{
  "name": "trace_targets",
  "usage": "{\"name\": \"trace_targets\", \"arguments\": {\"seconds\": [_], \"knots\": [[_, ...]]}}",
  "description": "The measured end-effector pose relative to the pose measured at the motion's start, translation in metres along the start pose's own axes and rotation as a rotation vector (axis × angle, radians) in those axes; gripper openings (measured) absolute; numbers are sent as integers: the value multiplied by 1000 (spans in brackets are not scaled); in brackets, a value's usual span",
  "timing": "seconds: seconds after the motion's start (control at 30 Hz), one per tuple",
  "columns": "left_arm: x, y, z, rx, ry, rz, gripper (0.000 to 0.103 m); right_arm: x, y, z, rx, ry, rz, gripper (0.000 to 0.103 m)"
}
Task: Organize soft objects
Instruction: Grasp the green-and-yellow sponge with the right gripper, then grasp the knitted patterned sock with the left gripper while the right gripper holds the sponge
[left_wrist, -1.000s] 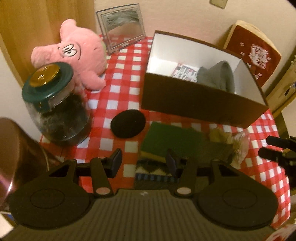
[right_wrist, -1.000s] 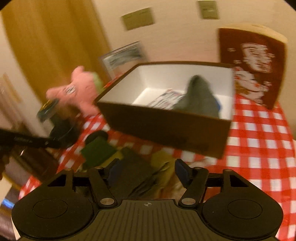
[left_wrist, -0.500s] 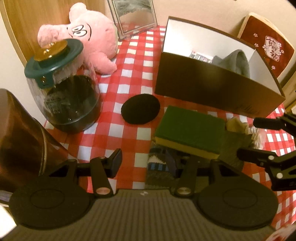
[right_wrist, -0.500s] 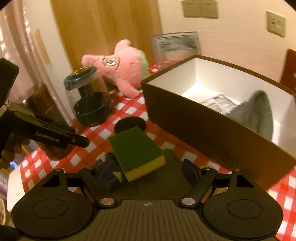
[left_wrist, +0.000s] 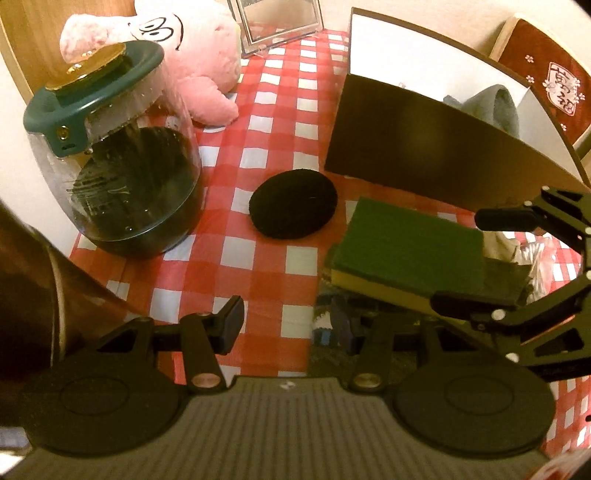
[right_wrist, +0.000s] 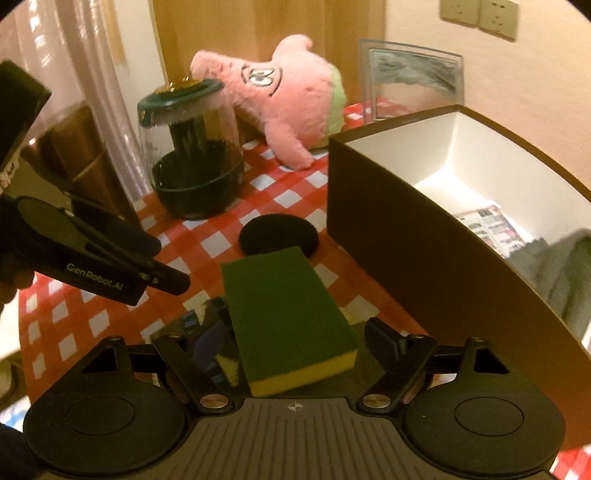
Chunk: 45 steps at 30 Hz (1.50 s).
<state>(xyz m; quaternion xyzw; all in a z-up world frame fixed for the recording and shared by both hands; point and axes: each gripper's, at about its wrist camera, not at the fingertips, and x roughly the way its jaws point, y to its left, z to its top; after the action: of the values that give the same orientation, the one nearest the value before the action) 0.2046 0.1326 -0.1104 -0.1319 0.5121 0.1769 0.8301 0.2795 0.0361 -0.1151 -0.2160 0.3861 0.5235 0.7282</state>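
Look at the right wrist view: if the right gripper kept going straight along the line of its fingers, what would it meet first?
Most likely the green and yellow sponge: it lies between the open fingers of the right gripper, on top of folded cloths. The pads do not yet press it. Depth is hard to judge in this view.
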Motion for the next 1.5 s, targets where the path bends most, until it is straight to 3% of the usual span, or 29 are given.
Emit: {"name": "trace_targets", "arguments": {"seconds": [0.2,0.3,0.33,0.53,0.83,1.03,1.1,1.23,1.4,1.5], "knots": [[9,4,5,10,12,3,49,24,3,7,-71,53,19,83],[10,6,6,6,13,-1,49,27,8,6,-119,36,13,82],[10,6,6,6,13,-1,49,28,9,5,-132,37,5,75],[8,5,3,9,12,-16,49,13,12,-10,-155,-23,-20,73],[-2,-12,-3,60,-4,-80,51,-56,-14,-36,126,-193,-137,73],[2,-43,-9,151,10,-151,53,-94,-30,-56,262,-204,-223,73],[6,-54,-10,176,24,-166,59,-103,-33,-62,295,-205,-244,73],[16,-69,-15,213,46,-162,61,-117,-35,-73,341,-211,-274,73],[30,-75,-20,244,60,-106,60,-126,-34,-86,376,-208,-291,73],[34,-75,-21,255,60,-89,55,-130,-33,-92,397,-207,-298,73]]}}
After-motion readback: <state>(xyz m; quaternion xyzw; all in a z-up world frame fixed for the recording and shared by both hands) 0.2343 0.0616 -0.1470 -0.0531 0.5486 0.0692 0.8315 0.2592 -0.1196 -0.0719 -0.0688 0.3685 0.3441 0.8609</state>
